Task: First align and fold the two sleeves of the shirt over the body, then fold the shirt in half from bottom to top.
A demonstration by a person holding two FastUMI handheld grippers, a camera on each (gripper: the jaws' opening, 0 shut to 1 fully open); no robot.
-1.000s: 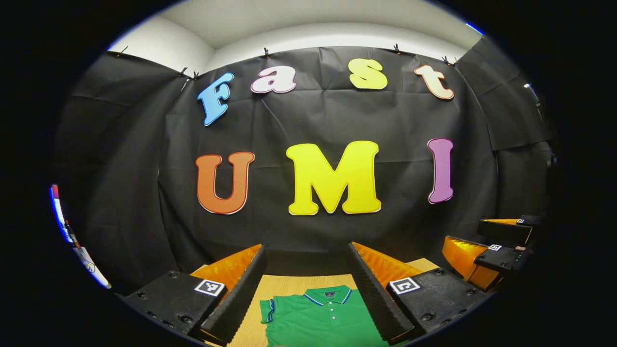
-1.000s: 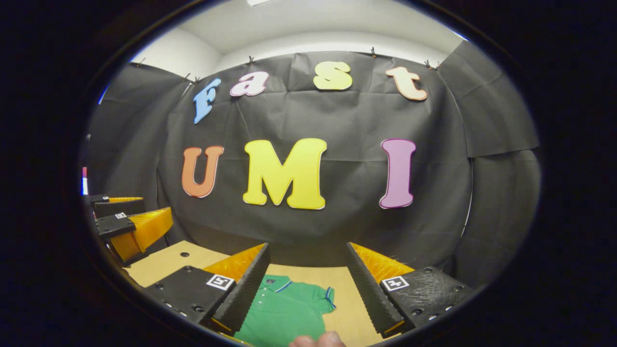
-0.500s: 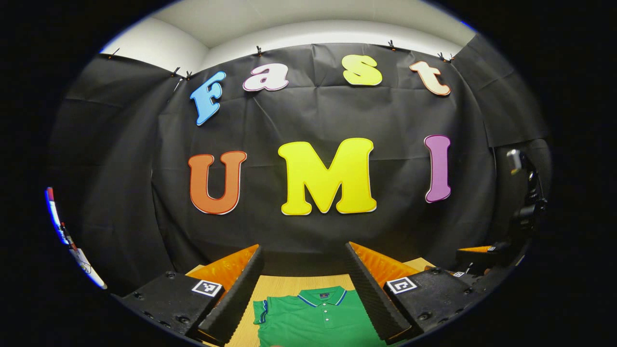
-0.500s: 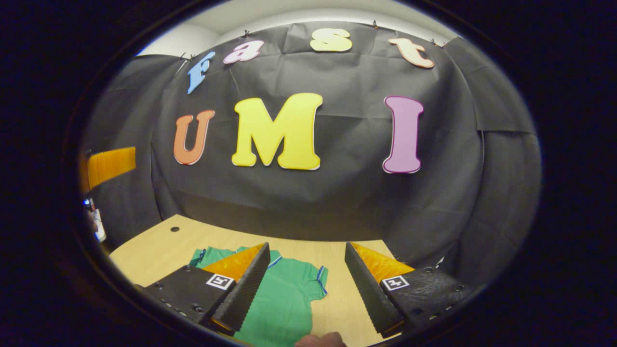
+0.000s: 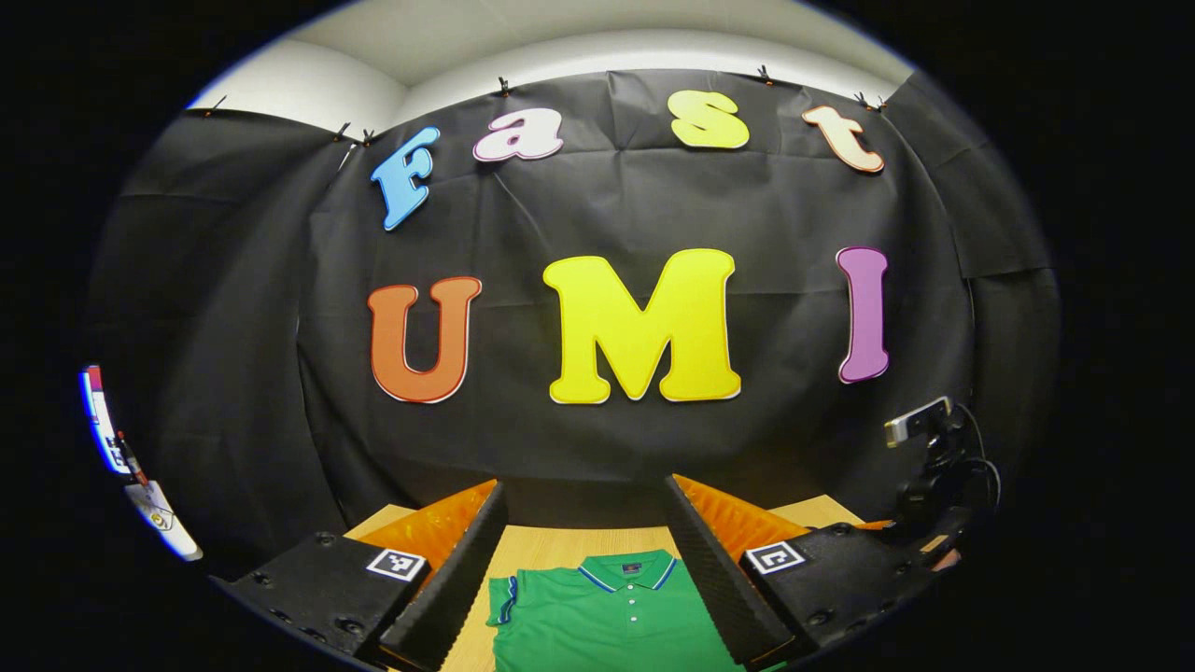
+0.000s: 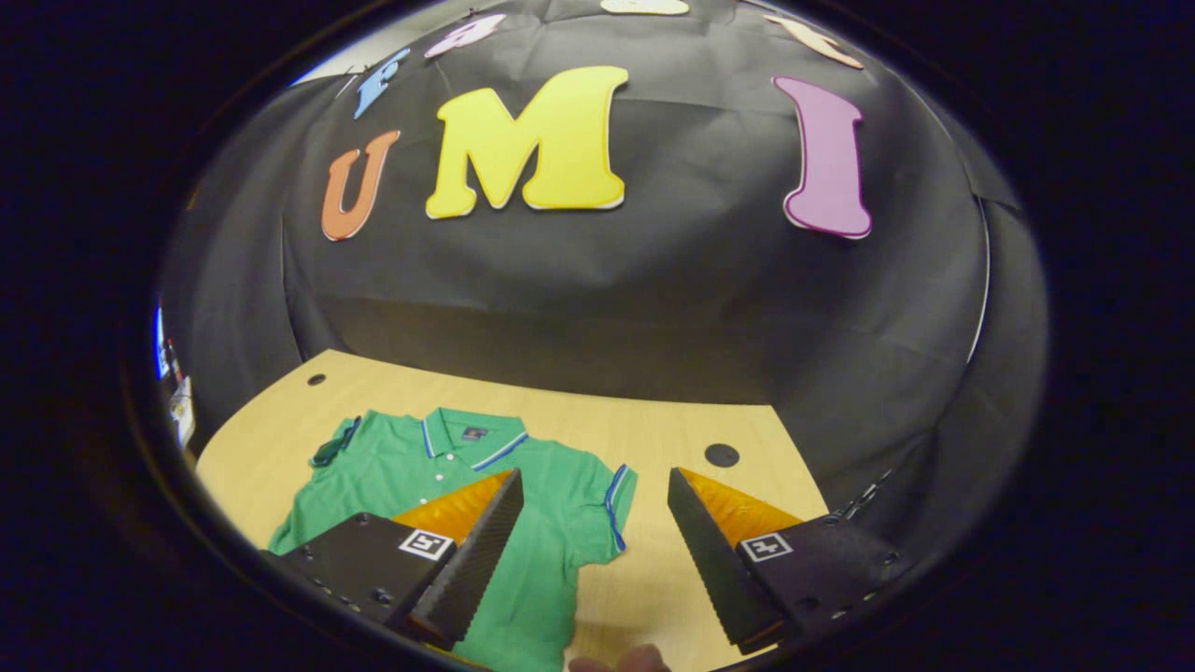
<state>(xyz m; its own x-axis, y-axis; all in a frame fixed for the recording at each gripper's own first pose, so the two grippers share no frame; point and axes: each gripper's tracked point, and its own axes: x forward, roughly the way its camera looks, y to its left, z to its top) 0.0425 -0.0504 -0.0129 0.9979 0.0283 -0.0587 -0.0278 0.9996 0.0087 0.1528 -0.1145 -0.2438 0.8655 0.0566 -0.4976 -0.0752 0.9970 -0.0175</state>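
Holding both claws, left (image 5: 583, 560) and right (image 6: 593, 560), open above the soft shirt (image 6: 551, 485), we should pinch its limp sleeve hem (image 6: 611, 504)

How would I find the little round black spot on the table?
Start at the wooden table and find the green shirt lying flat on it. Look past the shirt's blue-trimmed sleeve to a round dark hole in bare wood. Another hole sits at the opposite corner.
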